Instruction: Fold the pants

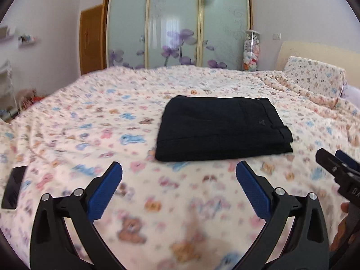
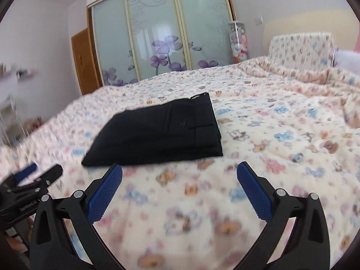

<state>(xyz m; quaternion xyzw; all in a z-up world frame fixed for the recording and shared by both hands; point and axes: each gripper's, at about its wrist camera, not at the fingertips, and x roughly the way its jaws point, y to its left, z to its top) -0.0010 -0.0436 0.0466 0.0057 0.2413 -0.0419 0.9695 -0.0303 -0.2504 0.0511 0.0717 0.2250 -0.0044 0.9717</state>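
The black pants (image 1: 221,127) lie folded into a compact rectangle on the bed, waistband to the right. They also show in the right wrist view (image 2: 162,135), left of centre. My left gripper (image 1: 178,175) is open and empty, held above the bedspread a little short of the pants' near edge. My right gripper (image 2: 179,175) is open and empty too, just off the pants' near right corner. The right gripper also shows at the right edge of the left wrist view (image 1: 335,166), and the left gripper shows at the left edge of the right wrist view (image 2: 38,175).
The bed (image 1: 90,135) has a cream bedspread with a teddy-bear print. A dark phone-like slab (image 1: 13,186) lies near its left edge. A matching pillow (image 1: 315,76) is at the far right. A wardrobe with frosted floral doors (image 1: 177,27) stands behind the bed.
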